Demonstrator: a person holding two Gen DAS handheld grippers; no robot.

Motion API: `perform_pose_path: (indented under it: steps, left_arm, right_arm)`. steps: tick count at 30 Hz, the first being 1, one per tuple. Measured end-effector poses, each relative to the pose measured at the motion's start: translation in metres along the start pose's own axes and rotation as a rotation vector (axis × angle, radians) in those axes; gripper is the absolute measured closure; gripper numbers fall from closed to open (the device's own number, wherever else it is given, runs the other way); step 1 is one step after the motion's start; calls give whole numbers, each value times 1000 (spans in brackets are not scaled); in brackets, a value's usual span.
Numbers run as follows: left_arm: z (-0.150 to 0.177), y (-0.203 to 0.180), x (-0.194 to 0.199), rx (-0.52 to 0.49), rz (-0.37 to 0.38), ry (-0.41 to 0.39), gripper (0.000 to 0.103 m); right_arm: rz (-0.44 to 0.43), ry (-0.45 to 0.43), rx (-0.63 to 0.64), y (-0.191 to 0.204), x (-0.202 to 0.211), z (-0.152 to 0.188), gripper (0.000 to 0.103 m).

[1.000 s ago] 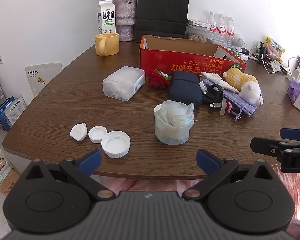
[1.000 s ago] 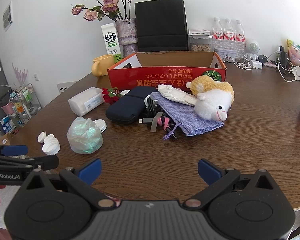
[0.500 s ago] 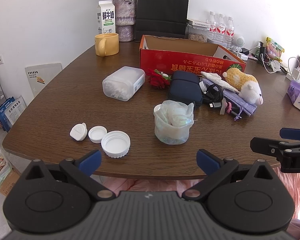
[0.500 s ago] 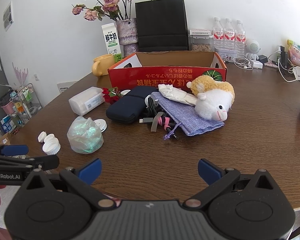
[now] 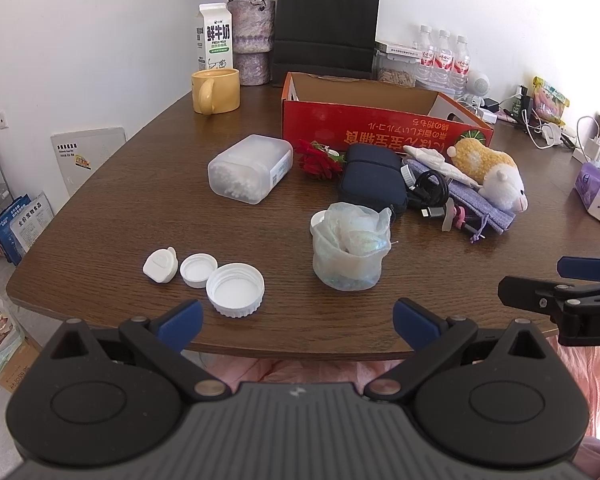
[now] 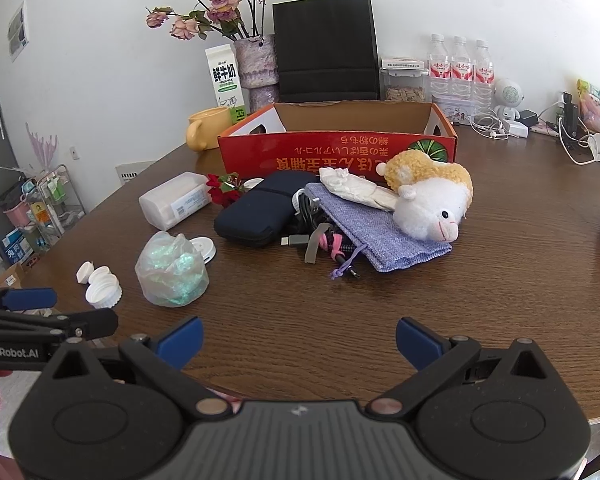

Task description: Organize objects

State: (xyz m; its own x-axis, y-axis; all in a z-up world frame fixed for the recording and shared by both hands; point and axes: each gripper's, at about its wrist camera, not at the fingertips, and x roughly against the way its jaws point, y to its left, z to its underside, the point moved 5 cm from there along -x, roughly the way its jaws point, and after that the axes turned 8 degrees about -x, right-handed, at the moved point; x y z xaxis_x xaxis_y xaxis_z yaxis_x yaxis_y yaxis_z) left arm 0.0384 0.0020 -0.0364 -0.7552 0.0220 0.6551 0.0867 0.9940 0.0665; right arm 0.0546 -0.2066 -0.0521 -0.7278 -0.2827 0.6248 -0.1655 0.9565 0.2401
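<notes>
Brown wood table (image 5: pixel 100 184), white wall behind. Red box (image 5: pixel 380 132) open at back centre, nothing visible inside from here. In front of box: navy case (image 5: pixel 370 182), purple pouch (image 6: pixel 384 232), plush sheep (image 6: pixel 428 196), cable (image 5: pixel 430 190). Nearer, left of box: swab tub (image 5: pixel 250 168), plastic bag (image 5: pixel 350 252), three white caps (image 5: pixel 204 272). Left gripper (image 5: pixel 296 322) and right gripper (image 6: pixel 300 338) at near edge, both spread wide, holding nothing. Likely start: nearest item first, lift clear over box wall, release low.

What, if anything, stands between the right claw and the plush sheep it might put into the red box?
Nothing visible: only bare table lies between the open right claw and the plush sheep, which lies just before the red box.
</notes>
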Motion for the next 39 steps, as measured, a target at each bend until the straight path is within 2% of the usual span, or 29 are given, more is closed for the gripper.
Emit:
perform_pose_path:
  steps: [9, 20, 33, 39]
  left_arm:
    - [3, 20, -4, 34, -26, 10, 0]
    - [10, 66, -8, 118, -90, 6, 0]
    - [21, 125, -28, 190, -190, 17, 0]
    - [21, 134, -41, 169, -188, 25, 0]
  right_arm:
    - [-39, 11, 49, 18, -13, -5, 0]
    - [-83, 53, 114, 51, -44, -7, 0]
    - [-77, 75, 195, 89, -80, -10, 0]
    - [-64, 73, 215, 101, -92, -10, 7]
